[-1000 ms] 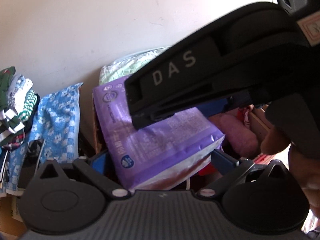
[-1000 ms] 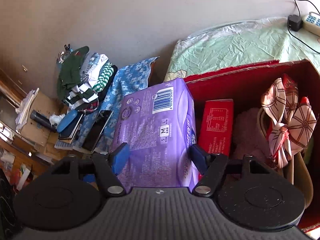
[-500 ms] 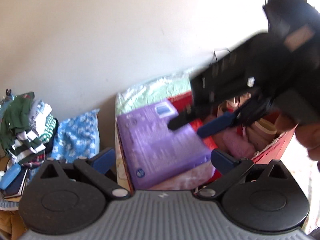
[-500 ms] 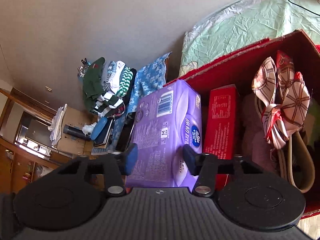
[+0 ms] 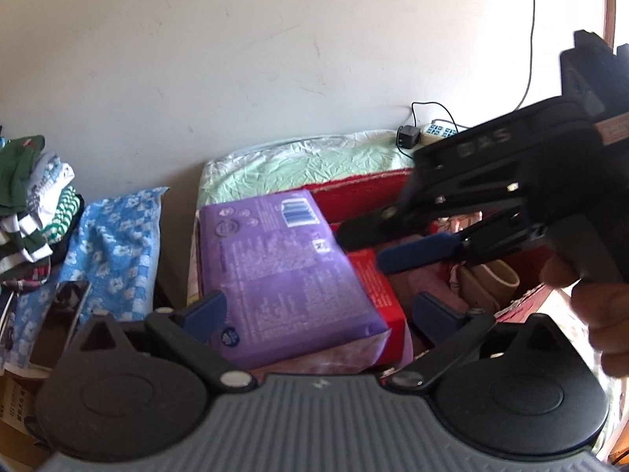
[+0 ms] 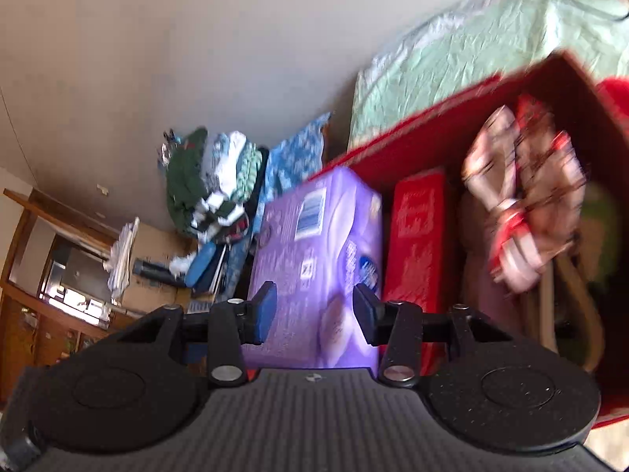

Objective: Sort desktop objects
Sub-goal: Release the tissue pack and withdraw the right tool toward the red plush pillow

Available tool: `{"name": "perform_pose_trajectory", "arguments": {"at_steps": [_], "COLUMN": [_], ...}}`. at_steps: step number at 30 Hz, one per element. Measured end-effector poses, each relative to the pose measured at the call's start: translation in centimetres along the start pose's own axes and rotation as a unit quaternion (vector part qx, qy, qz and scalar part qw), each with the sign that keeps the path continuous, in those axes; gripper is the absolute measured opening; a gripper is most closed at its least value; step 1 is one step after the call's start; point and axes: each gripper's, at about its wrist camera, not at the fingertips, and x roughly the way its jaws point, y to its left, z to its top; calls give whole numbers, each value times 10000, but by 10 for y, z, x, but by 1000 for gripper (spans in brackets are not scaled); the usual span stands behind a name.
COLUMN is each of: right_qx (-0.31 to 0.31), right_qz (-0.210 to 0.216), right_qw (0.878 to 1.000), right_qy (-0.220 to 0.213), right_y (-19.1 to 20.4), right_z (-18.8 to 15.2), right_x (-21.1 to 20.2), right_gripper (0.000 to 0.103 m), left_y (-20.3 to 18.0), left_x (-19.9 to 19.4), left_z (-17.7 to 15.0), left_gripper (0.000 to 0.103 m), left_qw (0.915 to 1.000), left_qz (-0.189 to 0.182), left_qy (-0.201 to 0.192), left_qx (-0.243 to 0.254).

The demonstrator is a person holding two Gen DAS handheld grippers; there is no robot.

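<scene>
- Soft purple plastic-wrapped pack [image 5: 283, 271] sits in the red cardboard box [image 6: 452, 145], beside a red carton [image 6: 416, 244].
- Left gripper [image 5: 322, 310] and right gripper [image 6: 314, 306] both gape, holding nothing.
- Risk: the pack leans — a passing gripper could tip it out.

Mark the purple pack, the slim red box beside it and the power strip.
purple pack [image 5: 275, 271]: left wrist view, middle of its printed top face.
slim red box [image 6: 418, 244]: right wrist view, centre of its upper face.
power strip [image 5: 438, 131]: left wrist view, its socket face.

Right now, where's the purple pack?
The purple pack stands at the left end of the red box, beside the red carton, ahead of both tongs.
</scene>
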Motion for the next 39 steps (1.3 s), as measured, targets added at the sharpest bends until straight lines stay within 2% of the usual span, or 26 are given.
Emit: {"name": "perform_pose_trajectory", "arguments": {"at_steps": [2,3,4,8,12,18,23,28,39], "right_qx": [-75,-84,-93,-95,11,227,-110,-187,-299], "right_qz": [-165,-247,-329,-814,-1254,-1455,-1773,-1755,-1497], "right_qw": [9993,9986,9976,9914,9856,9837,9800,9819,9881], "right_qy": [-335,-467,-599,-1019,-1133,-1028,-898,-687,-176], "right_y": [-9,-15,-21,-51,-86,-142,-173,-207,-231], "right_z": [8,10,12,16,18,31,44,58,69], "right_x": [-25,-37,-49,-91,-118,-153,-182,-202,-199], "right_gripper": [50,51,52,56,56,57,61,61,67], "left_y": [-5,7,3,-37,-96,-168,-228,-288,-295], "left_x": [2,20,24,29,39,79,112,146,181], "left_z": [4,4,5,13,23,29,34,38,32], "left_gripper": [100,100,100,100,100,100,100,100,100], "left_qw": [9999,9997,9994,9954,9896,9927,9940,9938,9888], "left_qz": [-12,-111,-258,-922,-1413,-1192,-987,-780,-193], "left_qy": [-148,-208,-236,-278,-250,135,466,797,1421], "left_qx": [84,99,82,-9,132,99,60,20,-422]}}
